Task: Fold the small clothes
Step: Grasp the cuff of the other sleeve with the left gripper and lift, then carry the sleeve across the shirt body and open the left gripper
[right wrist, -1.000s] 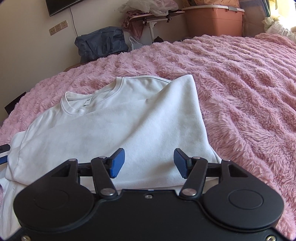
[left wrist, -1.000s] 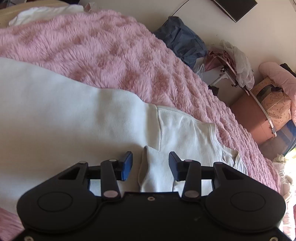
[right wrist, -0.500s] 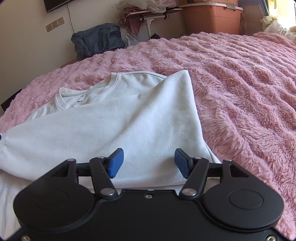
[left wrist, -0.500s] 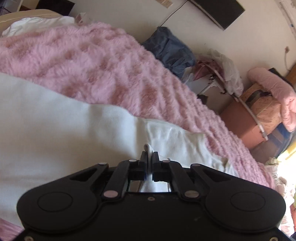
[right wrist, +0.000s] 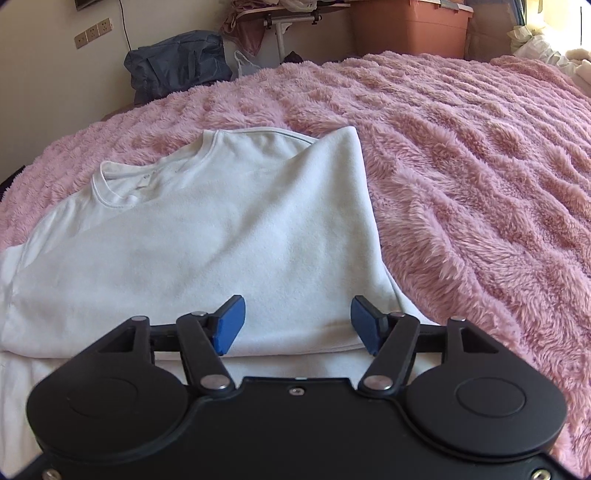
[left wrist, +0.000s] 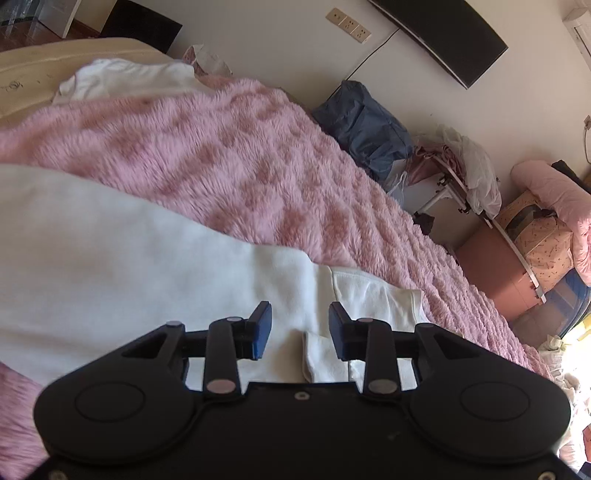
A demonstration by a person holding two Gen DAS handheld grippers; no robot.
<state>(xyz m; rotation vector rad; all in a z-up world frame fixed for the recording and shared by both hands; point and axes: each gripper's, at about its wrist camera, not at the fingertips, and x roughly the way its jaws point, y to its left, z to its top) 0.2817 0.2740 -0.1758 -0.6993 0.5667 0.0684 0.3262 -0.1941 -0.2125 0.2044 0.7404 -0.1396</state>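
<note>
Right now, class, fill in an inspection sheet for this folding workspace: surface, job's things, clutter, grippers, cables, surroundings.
Surface: pink fluffy blanket over a bed.
Job's things: white sweatshirt lying partly folded, neckline showing.
Clutter: another white garment at the bed's far edge.
Grippers: left gripper open, jaws just opened, cloth fold between them unpressed; right gripper open above the sweatshirt.
Cables: black cable on the wall.
Surroundings: blue bag, brown storage box.

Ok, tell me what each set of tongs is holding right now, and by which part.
Nothing is held. The left tongs have just been opening, and a fold of the white sweatshirt lies loose between them. The right tongs stand open above its folded edge.
</note>
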